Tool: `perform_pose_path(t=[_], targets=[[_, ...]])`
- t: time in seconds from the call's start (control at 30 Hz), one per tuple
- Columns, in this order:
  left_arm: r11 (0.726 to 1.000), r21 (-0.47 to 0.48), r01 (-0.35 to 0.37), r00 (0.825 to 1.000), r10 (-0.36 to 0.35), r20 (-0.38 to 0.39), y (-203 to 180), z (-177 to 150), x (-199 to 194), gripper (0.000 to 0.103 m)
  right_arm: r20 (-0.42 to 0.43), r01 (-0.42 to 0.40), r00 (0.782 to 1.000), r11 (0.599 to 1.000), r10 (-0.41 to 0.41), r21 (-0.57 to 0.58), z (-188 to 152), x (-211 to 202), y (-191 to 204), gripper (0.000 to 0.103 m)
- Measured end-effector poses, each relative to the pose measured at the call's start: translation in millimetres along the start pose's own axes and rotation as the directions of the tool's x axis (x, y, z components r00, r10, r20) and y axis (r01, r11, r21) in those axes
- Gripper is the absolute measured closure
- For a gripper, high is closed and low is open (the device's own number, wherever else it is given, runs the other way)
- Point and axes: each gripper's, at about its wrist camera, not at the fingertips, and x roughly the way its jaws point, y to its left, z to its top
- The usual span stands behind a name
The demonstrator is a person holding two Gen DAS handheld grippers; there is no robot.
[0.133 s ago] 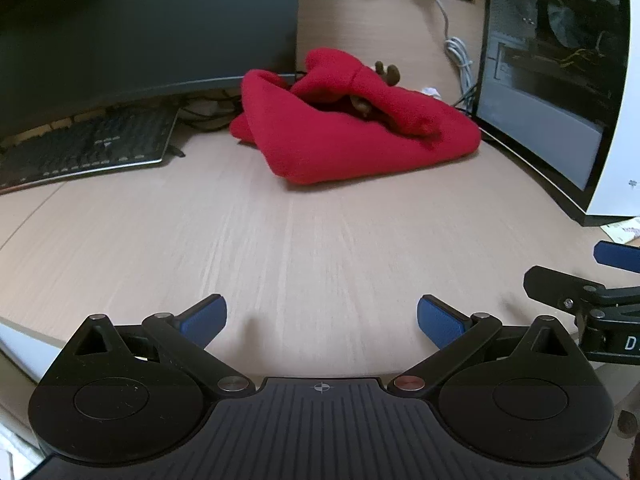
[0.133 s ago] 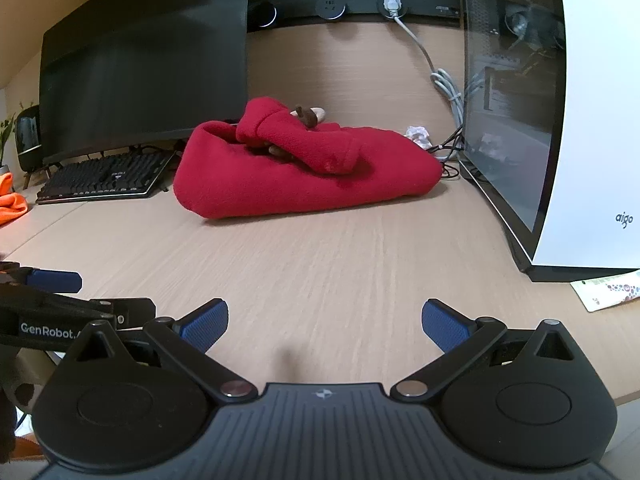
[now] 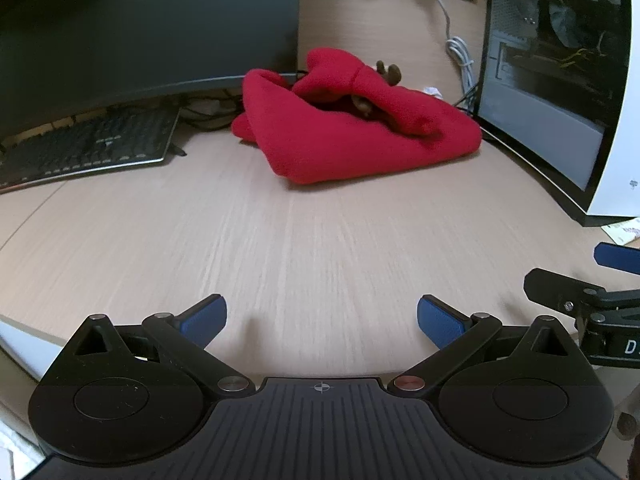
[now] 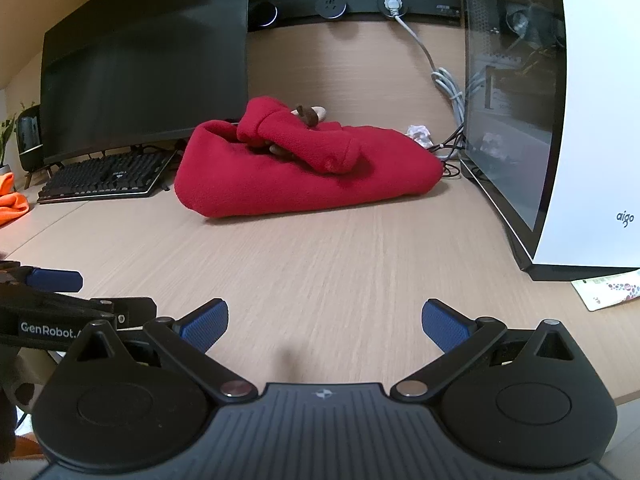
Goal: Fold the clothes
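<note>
Jaws on both grippers stand wide apart, nothing between the blue pads. Left gripper (image 3: pixel 322 318) hovers low over the near edge of the wooden desk (image 3: pixel 320 248), pads over bare wood. Right gripper (image 4: pixel 325 322) sits at about the same height, just beside it on the right; its black linkage shows at the right edge of the left wrist view, and the left one's "GenRobot" arm shows at the left edge of the right wrist view.

Red fleece garment (image 3: pixel 352 136) lies bunched in a loose heap at the back of the desk, well apart from both grippers, a sleeve draped across the top. Something small and brown (image 4: pixel 308 114) pokes out at the top of the heap; cannot tell what it is.

Black keyboard (image 3: pixel 86 148) sits left of the garment, under a big dark monitor (image 3: pixel 148 24). White PC case (image 4: pixel 576 120) with a glass side panel stands on the right, near the garment's right end. Grey cable (image 4: pixel 444 76) runs down from a wall socket strip behind. Orange cloth (image 4: pixel 12 204) shows at the far left edge of the right wrist view. Printed paper slip (image 4: pixel 608 286) lies by the foot of the PC case.
</note>
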Motion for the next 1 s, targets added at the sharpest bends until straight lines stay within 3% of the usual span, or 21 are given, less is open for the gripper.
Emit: perform_pose_path(t=[0.37, 1.0], targets=[[0.999, -0.033, 0.029, 1.0, -0.029, 0.008, -1, 0, -9, 0.0, -0.018, 0.009, 1.0, 1.0, -0.009, -0.018, 7, -10, -9, 0.0], [1.0, -0.008, 0.028, 1.0, -0.028, 0.01, -5, 3, -7, 0.0, -0.043, -0.008, 0.999, 1.0, 0.008, -0.007, 4, 2, -18, 0.0]])
